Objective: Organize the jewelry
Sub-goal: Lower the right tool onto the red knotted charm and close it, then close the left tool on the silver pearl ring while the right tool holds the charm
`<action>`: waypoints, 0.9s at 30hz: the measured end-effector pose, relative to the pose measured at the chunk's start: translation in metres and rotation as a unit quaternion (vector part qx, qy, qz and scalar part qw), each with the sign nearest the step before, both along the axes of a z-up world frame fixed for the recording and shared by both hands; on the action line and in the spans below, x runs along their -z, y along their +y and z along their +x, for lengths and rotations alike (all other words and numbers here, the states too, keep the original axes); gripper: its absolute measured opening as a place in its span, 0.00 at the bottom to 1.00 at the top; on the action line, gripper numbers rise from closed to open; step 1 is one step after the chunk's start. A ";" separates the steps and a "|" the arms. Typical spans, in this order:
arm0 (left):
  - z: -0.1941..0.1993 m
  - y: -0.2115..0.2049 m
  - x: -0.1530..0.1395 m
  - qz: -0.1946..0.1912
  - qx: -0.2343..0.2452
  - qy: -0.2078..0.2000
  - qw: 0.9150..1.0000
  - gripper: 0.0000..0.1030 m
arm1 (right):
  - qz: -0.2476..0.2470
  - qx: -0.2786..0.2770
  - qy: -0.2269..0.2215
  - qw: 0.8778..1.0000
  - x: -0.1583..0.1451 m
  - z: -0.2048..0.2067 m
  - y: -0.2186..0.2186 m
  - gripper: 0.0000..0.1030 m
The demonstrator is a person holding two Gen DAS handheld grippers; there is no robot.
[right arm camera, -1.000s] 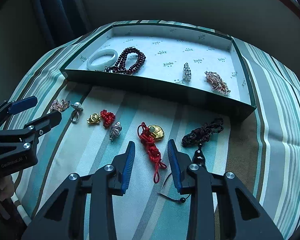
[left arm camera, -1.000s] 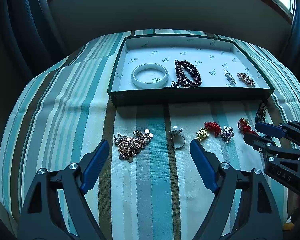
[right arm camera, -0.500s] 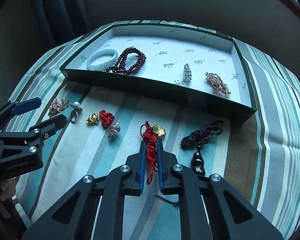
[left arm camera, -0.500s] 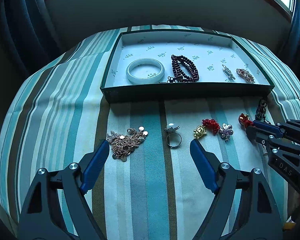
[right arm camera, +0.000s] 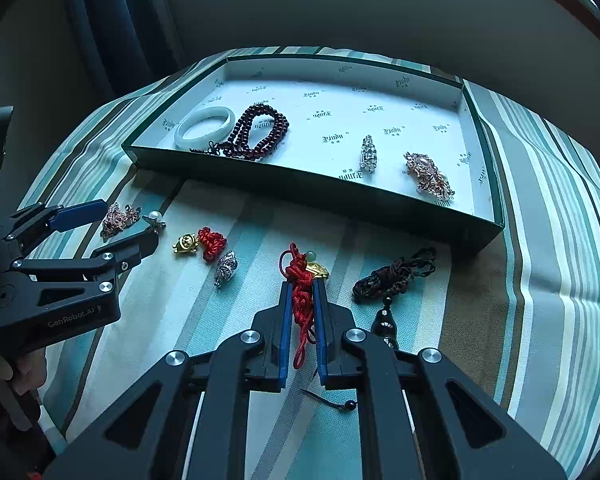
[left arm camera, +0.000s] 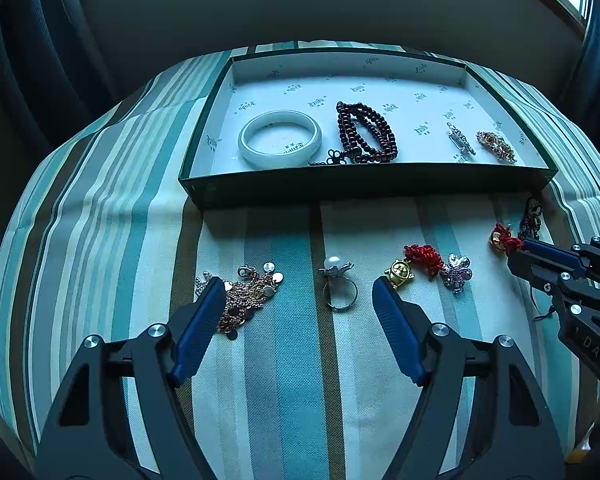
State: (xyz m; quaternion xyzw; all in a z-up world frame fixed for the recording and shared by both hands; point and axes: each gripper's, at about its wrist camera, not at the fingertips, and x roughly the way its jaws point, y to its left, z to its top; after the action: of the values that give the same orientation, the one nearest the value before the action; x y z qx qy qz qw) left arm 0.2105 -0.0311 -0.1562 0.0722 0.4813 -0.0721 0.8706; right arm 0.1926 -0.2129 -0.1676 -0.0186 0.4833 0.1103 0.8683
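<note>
My right gripper is shut on the red knotted cord of a gold pendant lying on the striped cloth. My left gripper hangs low over the cloth with its jaws closing. A pearl ring lies between its fingers, untouched, and a rose-gold chain lies by the left fingertip. The green tray behind holds a white bangle, dark red beads and two brooches.
A gold charm with a red knot and a silver flower charm lie right of the ring. A dark cord necklace with a black bead lies right of my right gripper. A hand holds the left gripper.
The right gripper's jaws closed onto the red cord. The left gripper moved closer to the chain and ring, and its jaws narrowed a little.
</note>
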 end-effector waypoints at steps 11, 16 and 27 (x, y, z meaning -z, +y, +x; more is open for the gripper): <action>0.011 -0.004 0.008 0.009 0.001 0.006 1.000 0.66 | 0.001 0.000 0.007 1.000 0.005 0.002 -0.001 0.10; 0.013 -0.004 0.009 0.011 0.002 0.005 1.000 0.63 | 0.000 0.000 0.009 1.000 0.006 0.003 -0.001 0.10; 0.014 -0.006 0.008 0.009 0.012 0.003 1.000 0.49 | -0.002 0.001 0.011 1.000 0.008 0.003 -0.001 0.10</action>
State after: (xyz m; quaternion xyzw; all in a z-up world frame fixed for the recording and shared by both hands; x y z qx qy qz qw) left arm 0.2241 -0.0367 -0.1637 0.0857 0.4837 -0.0784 0.8675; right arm 0.1956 -0.2144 -0.1754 -0.0185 0.4927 0.1093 0.8631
